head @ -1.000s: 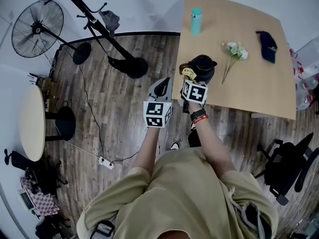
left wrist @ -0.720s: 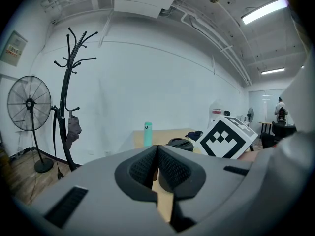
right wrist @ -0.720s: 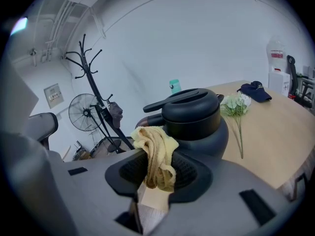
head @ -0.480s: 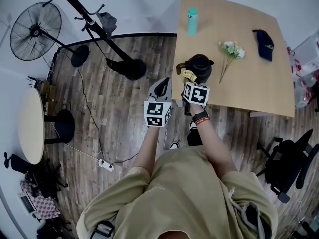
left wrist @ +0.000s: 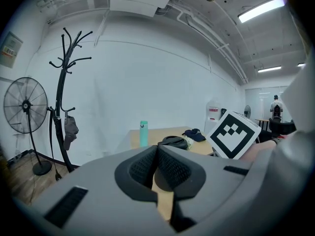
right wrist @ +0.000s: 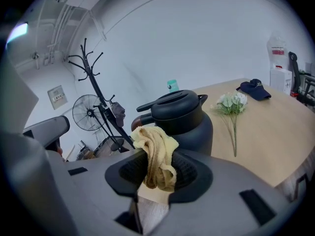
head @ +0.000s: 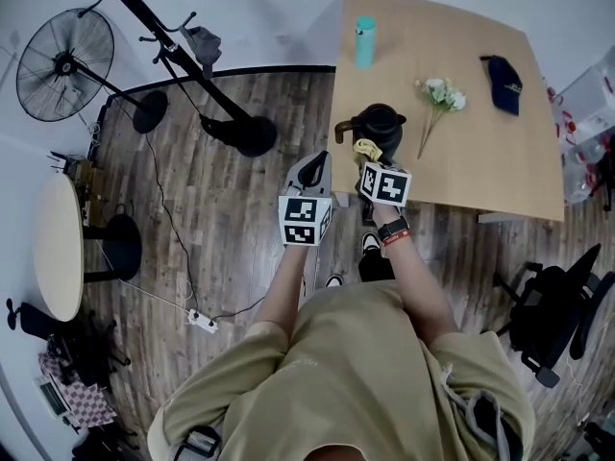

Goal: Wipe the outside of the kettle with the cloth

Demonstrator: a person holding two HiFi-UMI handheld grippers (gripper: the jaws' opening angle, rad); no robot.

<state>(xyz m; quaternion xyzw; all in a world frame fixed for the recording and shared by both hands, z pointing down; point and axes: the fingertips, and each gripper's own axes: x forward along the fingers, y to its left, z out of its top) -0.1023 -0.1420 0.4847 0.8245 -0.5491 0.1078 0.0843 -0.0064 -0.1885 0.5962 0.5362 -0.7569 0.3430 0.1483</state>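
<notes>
A black kettle [head: 377, 128] stands near the front left edge of the tan table [head: 480, 113]; the right gripper view shows the kettle [right wrist: 184, 119] with its lid and spout. My right gripper [head: 368, 157] is shut on a crumpled yellow cloth [head: 365, 149], just in front of the kettle. In the right gripper view the cloth [right wrist: 155, 154] bulges up between the jaws, close to the kettle's side. My left gripper [head: 311, 169] hangs over the floor left of the table; its jaws meet with nothing between them, and the kettle [left wrist: 173, 142] lies ahead of my left gripper [left wrist: 157, 166].
On the table are a teal bottle [head: 364, 41], a bunch of white flowers [head: 434, 99] and a dark cap [head: 502, 83]. A coat stand [head: 192, 70] and a floor fan [head: 65, 51] stand on the wood floor at left. An office chair [head: 548, 320] is at right.
The kettle and table have shifted slightly left and down in the head view. The right gripper with the cloth has drawn back a little from the kettle's side.
</notes>
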